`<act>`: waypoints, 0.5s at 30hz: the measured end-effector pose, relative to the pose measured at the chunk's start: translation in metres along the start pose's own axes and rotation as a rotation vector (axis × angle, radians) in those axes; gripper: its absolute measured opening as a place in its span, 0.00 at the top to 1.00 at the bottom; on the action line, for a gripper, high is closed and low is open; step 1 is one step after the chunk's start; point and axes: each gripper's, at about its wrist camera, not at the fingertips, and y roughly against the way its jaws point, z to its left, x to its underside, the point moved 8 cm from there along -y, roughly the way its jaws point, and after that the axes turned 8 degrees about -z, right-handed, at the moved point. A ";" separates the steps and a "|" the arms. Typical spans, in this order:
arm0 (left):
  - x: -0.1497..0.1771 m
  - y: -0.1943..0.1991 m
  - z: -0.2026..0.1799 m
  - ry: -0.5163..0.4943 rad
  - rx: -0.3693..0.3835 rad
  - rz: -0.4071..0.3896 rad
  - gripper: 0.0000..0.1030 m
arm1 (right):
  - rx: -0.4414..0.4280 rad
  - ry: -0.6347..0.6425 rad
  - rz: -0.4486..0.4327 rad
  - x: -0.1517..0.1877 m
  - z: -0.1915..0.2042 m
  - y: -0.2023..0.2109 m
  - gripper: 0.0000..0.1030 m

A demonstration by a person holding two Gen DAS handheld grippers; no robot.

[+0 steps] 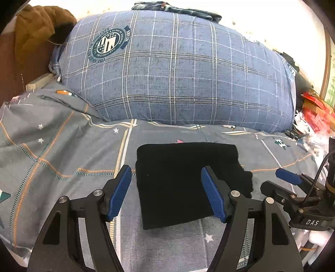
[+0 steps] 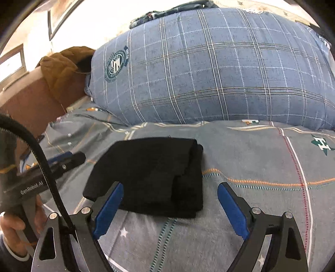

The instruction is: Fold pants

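From where I sit, the black pants (image 1: 188, 184) lie folded into a compact, thick rectangle on the grey patterned bedsheet (image 1: 62, 163), in the middle of the bed and just in front of the big blue plaid pillow (image 1: 178, 73). In the right wrist view the pants (image 2: 150, 173) show stacked layers, with the folded edges visible along their right side and a lower layer sticking out a little at the near corner. My left tongs (image 1: 167, 194) are spread wide with nothing between the blue pads; they hover over the near part of the pants, one pad over the sheet beside the left edge and the other over the cloth near the right edge. I cannot tell whether either pad touches the fabric. My right tongs (image 2: 169, 211) are likewise spread apart and hold nothing, with the left pad over the near left corner of the pants and the right pad over bare sheet to the right of them. In the left wrist view the right tongs (image 1: 289, 177) show at the right edge, beside the pants. A brown jacket (image 1: 37, 27) is heaped at the bed's far left corner, dark clothing (image 1: 178, 9) lies on top of the pillow, and red packaging (image 1: 316, 110) sits off the bed's right side.
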 end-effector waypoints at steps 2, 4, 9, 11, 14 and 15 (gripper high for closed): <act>-0.001 0.001 -0.003 -0.003 -0.005 -0.005 0.32 | 0.007 -0.002 -0.024 -0.003 0.000 0.007 0.12; -0.002 0.002 -0.005 -0.010 -0.022 -0.011 0.32 | 0.004 -0.009 -0.040 -0.006 -0.001 0.012 0.12; -0.004 0.003 -0.009 -0.045 -0.076 -0.024 0.32 | -0.005 0.007 -0.038 -0.003 0.002 0.015 0.12; -0.005 0.004 -0.006 -0.030 -0.094 -0.002 0.32 | -0.017 0.031 -0.044 -0.002 0.005 0.016 0.12; -0.013 0.018 0.000 0.029 -0.099 -0.016 0.32 | -0.043 0.038 -0.051 -0.001 0.004 0.017 0.12; -0.017 0.022 0.001 0.034 -0.109 -0.030 0.32 | -0.054 0.021 -0.052 0.000 0.003 0.016 0.12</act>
